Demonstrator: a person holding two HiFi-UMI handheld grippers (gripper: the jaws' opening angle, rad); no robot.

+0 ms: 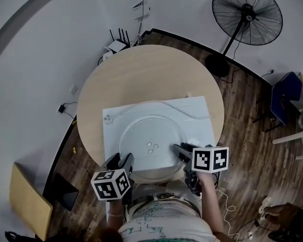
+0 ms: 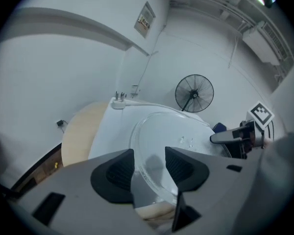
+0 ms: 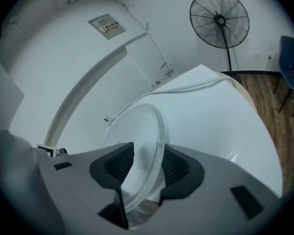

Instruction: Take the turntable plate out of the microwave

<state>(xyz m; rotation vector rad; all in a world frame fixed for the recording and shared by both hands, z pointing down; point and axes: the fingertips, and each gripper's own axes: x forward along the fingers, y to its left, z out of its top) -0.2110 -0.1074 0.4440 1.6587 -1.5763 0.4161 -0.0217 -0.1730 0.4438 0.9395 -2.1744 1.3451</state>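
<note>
In the head view both marker cubes cover the near rim of the clear round glass turntable plate (image 1: pixel 146 130). It lies flat atop the white box-shaped microwave (image 1: pixel 198 114), whose front is out of sight. The left claw (image 2: pixel 149 155) and right claw (image 3: pixel 147 153) stand wide, each straddling that rim, pads not pressing. The round pale wooden tabletop (image 1: pixel 141 74) reaches well beyond the microwave's far edge

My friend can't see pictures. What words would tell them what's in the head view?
Seen from above, a clear glass turntable plate lies flat on top of a white microwave, which sits on a round wooden table. The left gripper and right gripper reach its near rim, one on each side. A standing fan is behind the table.
</note>
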